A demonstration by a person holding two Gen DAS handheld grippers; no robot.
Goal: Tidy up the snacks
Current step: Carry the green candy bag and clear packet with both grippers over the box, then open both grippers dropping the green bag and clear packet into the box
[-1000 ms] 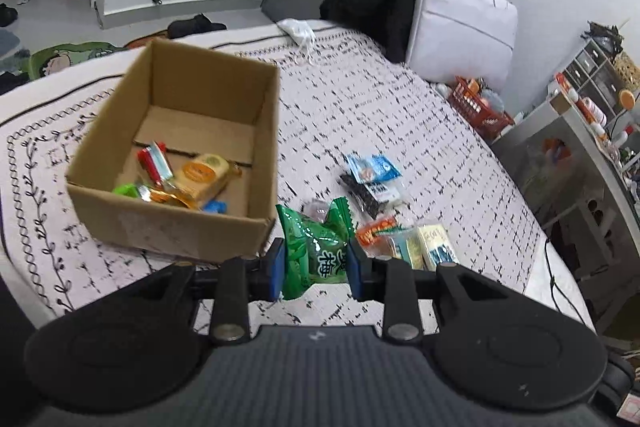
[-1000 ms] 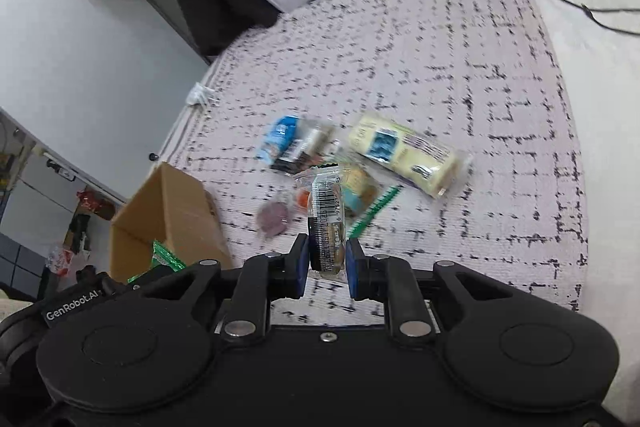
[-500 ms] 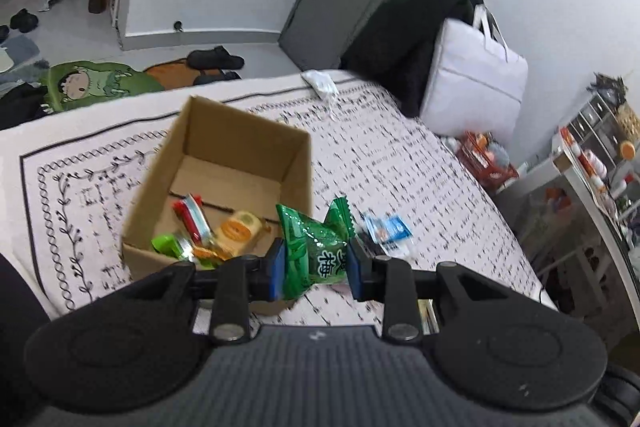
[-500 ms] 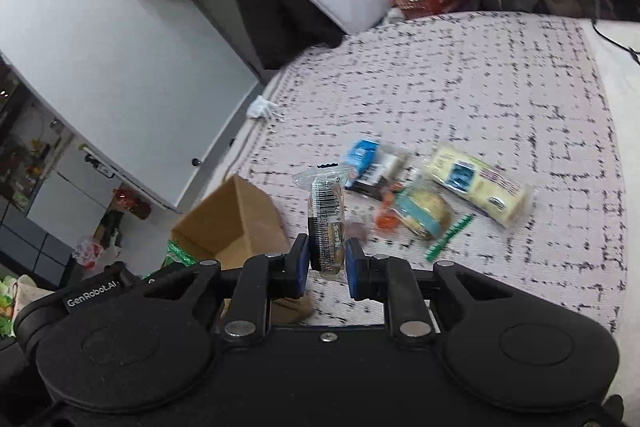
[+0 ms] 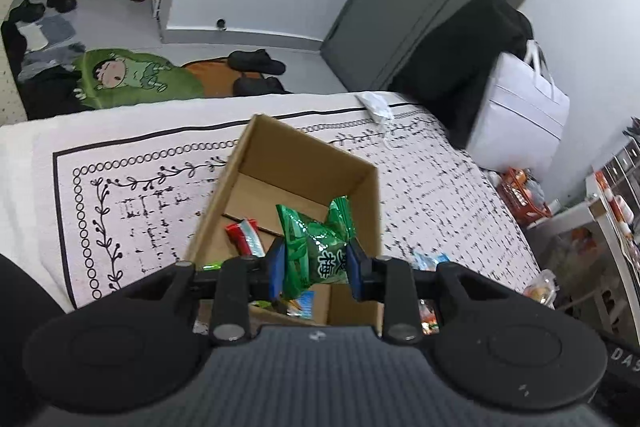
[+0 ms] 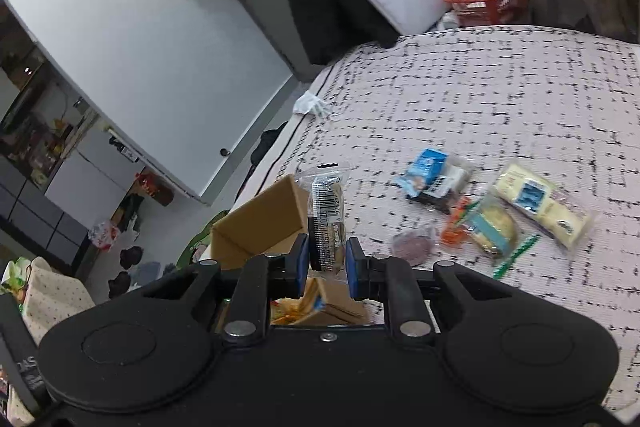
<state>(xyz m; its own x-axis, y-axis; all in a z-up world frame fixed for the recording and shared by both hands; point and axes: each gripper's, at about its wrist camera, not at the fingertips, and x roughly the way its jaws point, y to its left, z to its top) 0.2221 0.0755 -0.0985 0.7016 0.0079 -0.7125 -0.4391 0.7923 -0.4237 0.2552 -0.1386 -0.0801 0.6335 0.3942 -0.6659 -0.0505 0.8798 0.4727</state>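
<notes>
My left gripper (image 5: 316, 267) is shut on a green snack packet (image 5: 314, 247) and holds it over the open cardboard box (image 5: 372, 211) on the bed. Inside the box lie a red-and-white wrapper (image 5: 244, 235) and other small packets near its front wall. My right gripper (image 6: 327, 262) is shut on a clear-wrapped snack with a barcode (image 6: 326, 215), raised beside the box (image 6: 260, 223), whose corner shows just behind it. Loose snacks stay on the bedspread to the right: a blue-and-white packet (image 6: 430, 173), a yellow pack (image 6: 540, 205) and a blue-banded pastry (image 6: 494, 227).
The box stands on a white patterned bedspread (image 5: 132, 187). A white face mask (image 5: 374, 105) lies near the bed's far edge. Beyond are a white bag (image 5: 524, 107), a red basket (image 6: 490, 1), slippers (image 5: 256, 61) and a green floor mat (image 5: 132, 77).
Both grippers have travelled toward the box with their snacks still held. The green packet went from in front of the box to above its inside; the right gripper rose and came up beside the box.
</notes>
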